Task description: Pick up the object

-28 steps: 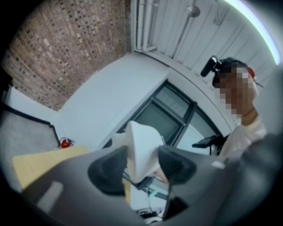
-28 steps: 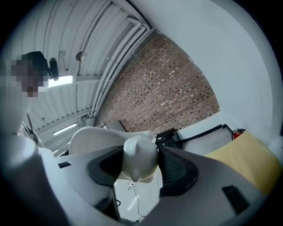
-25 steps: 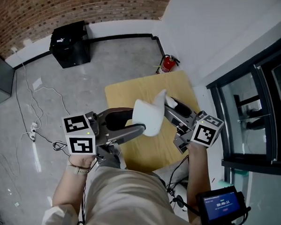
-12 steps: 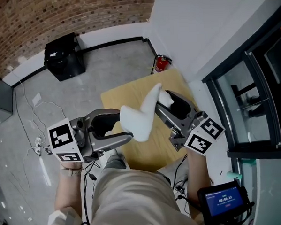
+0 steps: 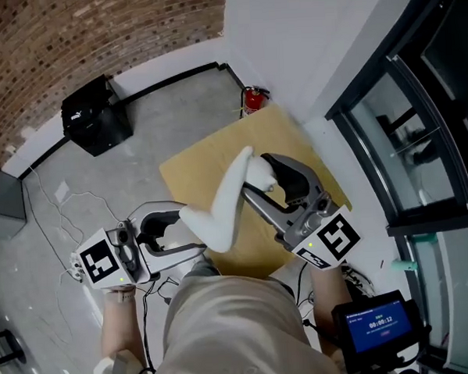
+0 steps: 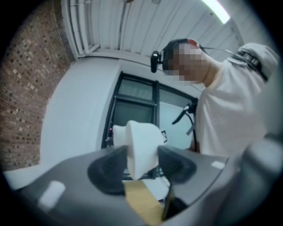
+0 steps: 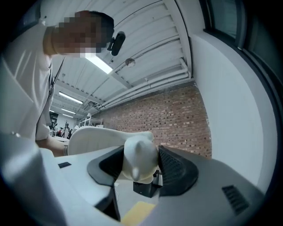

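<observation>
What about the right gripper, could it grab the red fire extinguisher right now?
Probably not. The right gripper is shut on the white object, which the left gripper grips too, above the table. The fire extinguisher stands on the floor beyond the table's far corner.

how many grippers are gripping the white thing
2: the left gripper is shut on the lower end of the white object, the right gripper on its upper end, above the wooden table.
</observation>
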A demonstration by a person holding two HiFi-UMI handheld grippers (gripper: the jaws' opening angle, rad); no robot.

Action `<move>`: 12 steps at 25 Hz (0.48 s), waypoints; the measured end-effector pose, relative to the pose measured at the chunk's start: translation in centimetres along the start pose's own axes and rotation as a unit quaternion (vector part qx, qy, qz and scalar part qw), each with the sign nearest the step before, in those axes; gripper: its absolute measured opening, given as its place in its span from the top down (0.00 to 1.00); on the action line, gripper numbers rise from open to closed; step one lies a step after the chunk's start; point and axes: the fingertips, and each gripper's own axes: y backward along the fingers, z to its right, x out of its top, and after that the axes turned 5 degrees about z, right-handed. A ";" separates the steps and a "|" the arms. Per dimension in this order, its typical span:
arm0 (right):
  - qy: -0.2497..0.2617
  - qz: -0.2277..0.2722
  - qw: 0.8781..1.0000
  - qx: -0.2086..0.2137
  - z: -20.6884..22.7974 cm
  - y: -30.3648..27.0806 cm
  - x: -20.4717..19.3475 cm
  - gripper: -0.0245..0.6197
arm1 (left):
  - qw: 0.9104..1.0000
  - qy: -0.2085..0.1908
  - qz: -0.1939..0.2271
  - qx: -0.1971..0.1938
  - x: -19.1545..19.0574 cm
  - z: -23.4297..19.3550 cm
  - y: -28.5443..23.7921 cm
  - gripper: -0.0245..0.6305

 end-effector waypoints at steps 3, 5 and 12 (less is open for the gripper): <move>0.005 0.010 1.000 -0.013 -0.5 1.7 -0.4 0.59 | 1.000 0.005 0.000 -0.011 -0.8 1.2 -0.4 0.63; 0.000 0.015 1.000 -0.016 -0.2 2.3 -1.0 0.59 | 1.000 0.006 0.009 -0.013 -1.3 1.2 -0.8 0.63; 0.000 0.008 1.000 -0.025 0.6 3.0 -2.2 0.59 | 1.000 0.012 0.003 -0.022 -2.8 0.8 -1.5 0.63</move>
